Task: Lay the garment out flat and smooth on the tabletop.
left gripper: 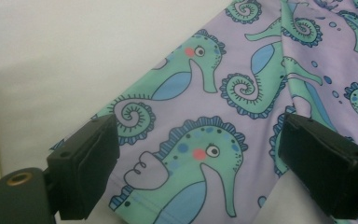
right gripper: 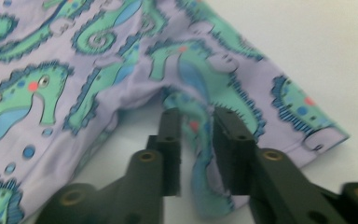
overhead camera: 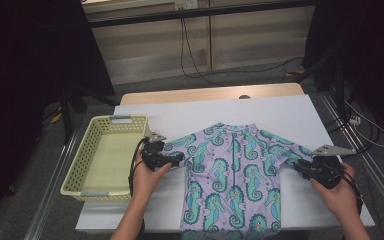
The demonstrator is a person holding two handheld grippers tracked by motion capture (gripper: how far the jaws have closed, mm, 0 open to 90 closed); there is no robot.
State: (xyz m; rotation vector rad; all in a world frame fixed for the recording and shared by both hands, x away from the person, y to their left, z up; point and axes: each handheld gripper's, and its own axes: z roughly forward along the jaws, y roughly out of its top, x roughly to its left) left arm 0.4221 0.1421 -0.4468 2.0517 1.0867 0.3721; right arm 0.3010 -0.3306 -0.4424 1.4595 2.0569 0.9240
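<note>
Your shirt lies flat on the white tabletop, sleeves spread, just right of the basket. Your left tool stands wide open over the left sleeve, pads clear of the cloth. Your right tool is only slightly parted, with a raised fold of the right sleeve between its pads; whether they pinch it, you can't tell.
</note>
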